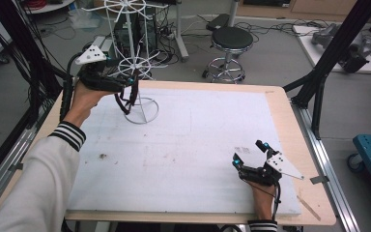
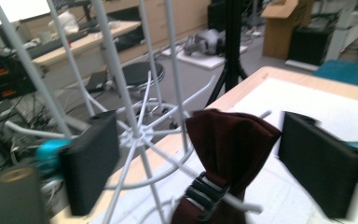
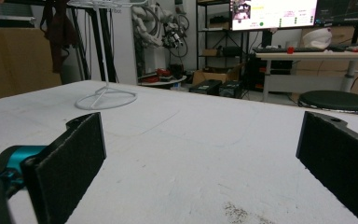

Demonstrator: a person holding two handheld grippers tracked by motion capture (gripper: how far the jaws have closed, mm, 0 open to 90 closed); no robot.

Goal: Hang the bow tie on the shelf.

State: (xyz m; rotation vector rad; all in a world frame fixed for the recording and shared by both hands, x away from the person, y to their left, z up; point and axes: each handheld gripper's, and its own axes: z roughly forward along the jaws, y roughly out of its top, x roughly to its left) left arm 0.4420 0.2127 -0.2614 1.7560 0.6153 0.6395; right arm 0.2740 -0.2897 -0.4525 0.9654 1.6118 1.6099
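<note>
At the far left of the worktop [image 1: 280, 121], the left hand-held gripper [image 1: 128, 89] is held up against the white wire rack [image 1: 135, 63], level with its lower ring of spokes. In the left gripper view its jaws are seen standing apart, with a gap on either side of the dark red bow tie [image 2: 228, 149] that hangs between them; neither pad presses on the cloth. The bow tie is draped over one of the rack's white prongs, its black clasp [image 2: 207, 191] resting on the wire just below the knot. In the high view the tie is seen as a dark loop [image 1: 127, 101] hanging beside the rack's post, above the round base ring. A white foam sheet [image 1: 188, 145] is spread over most of the worktop, and a small dark smudge is seen on it near the left. At the near right, the right hand-held gripper [image 1: 249, 154] is rested on the sheet, well apart from the rack, its jaws spread wide with nothing between them.
</note>
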